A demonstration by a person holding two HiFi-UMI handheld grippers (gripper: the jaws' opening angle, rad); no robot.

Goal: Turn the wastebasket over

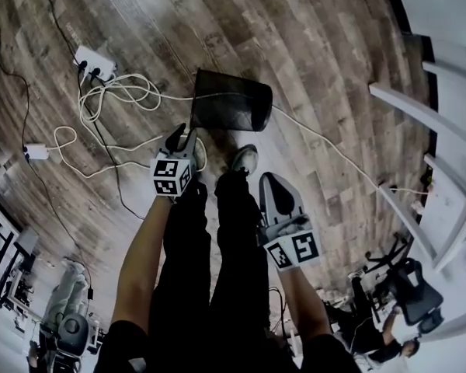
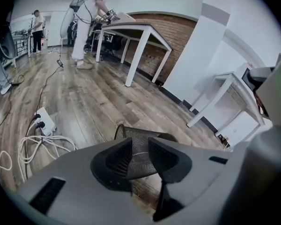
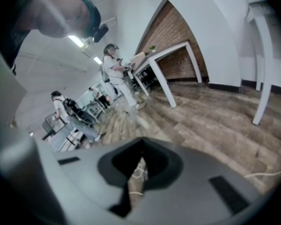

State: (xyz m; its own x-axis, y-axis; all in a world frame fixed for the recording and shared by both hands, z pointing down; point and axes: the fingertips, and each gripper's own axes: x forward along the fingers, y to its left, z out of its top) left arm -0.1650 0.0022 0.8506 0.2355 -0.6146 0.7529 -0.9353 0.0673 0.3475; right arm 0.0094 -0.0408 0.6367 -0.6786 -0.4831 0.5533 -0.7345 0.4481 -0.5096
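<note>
wood-plank floor of an open workroom, white cables point(image 1: 113, 92) looping from a power strip point(image 1: 93, 59): the black mesh wastebasket point(image 1: 231, 99) lies on its side just ahead of the person's shoe point(image 1: 245, 159). the left gripper point(image 1: 179, 134) hovers just beside the basket's near end, jaws apart and empty, the mesh showing through the gap between them. the right gripper point(image 1: 270, 183) hangs back by the person's leg, jaws drawn together at the tips, holding nothing. the task appears to be at the reach-in stage; the next move likely calls for closing on the rim or mesh wall, then levering the basket over.
</note>
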